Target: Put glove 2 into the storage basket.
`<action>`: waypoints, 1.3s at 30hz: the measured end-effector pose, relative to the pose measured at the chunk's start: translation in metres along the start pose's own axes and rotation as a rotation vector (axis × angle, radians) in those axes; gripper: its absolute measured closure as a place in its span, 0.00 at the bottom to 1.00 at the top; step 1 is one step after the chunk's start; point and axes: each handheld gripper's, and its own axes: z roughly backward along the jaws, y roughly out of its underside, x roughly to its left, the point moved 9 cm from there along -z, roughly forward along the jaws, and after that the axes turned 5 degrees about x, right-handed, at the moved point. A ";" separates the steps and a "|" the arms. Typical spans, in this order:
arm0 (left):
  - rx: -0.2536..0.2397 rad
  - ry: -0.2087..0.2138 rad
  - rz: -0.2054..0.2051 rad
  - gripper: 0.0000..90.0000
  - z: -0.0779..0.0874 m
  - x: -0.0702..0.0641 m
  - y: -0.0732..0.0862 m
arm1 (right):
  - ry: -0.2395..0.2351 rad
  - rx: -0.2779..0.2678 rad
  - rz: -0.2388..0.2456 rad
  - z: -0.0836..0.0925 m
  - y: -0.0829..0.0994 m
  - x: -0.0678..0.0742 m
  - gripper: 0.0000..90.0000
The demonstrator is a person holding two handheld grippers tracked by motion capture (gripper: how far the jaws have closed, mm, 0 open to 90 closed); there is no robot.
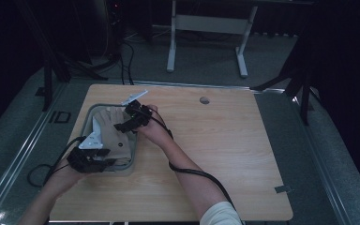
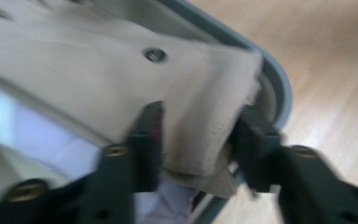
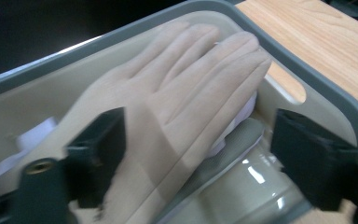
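A beige glove (image 1: 112, 133) lies flat in a grey-rimmed tray (image 1: 85, 123) at the table's left. My left gripper (image 1: 114, 163) sits at the tray's near end. In the left gripper view its jaws stand apart around the glove's cuff (image 2: 205, 126) and do not pinch it; this gripper (image 2: 198, 135) is open. My right gripper (image 1: 120, 125) comes in from the tray's right side. In the right gripper view it (image 3: 198, 140) is wide open over the glove (image 3: 177, 93), with the glove's fingers pointing at the rim (image 3: 307, 70). White sheet material (image 3: 32, 135) lies under the glove.
The wooden table (image 1: 215, 150) stretches right of the tray, with a round cable hole (image 1: 204, 100) near its far edge. Cables (image 1: 42, 171) trail off the left side onto the floor. Another desk's legs (image 1: 171, 47) stand behind.
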 end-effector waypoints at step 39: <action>-0.183 0.122 -0.065 0.15 -0.042 -0.099 -0.078 | 0.021 -0.054 0.038 0.102 0.094 -0.017 0.16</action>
